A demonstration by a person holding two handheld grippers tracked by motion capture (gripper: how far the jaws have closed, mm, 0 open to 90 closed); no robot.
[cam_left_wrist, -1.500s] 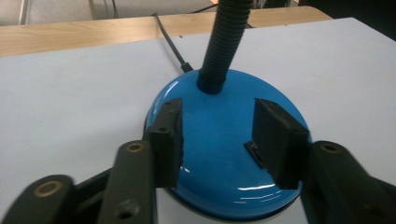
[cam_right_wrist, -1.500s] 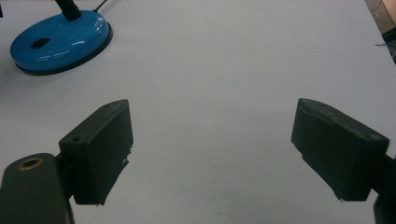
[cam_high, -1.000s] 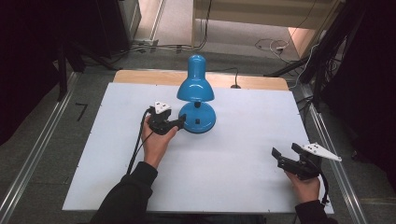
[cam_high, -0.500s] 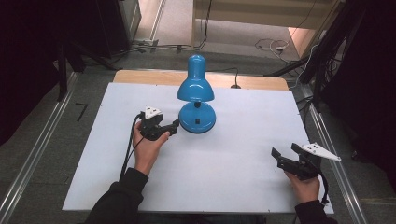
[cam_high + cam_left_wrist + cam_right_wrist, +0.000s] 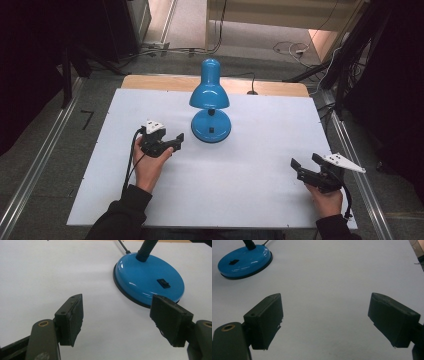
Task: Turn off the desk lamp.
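Note:
A blue desk lamp [image 5: 210, 95] stands at the back middle of the white table [image 5: 240, 195], its shade bent down over its round base [image 5: 211, 128]. My left gripper [image 5: 176, 141] hovers just left of that base, pointing at it. Its jaws have just been opening and hold nothing. In the left gripper view the left gripper [image 5: 117, 315] frames bare table, with the lamp base [image 5: 147, 282] and its black switch [image 5: 163, 283] ahead on the right. My right gripper [image 5: 305, 163] rests open near the table's right front corner. The right gripper view shows the right gripper [image 5: 325, 317] with the lamp base [image 5: 244, 258] far off.
The lamp's black cable [image 5: 250, 84] runs off the back edge over a wooden strip [image 5: 150, 82]. Metal rails [image 5: 40, 165] line both sides of the table. Cables lie on the floor [image 5: 290, 47] behind.
My left hand has drawn back from the lamp base, moving left and toward the front edge, and its jaws stand a little wider. The right hand has stayed put.

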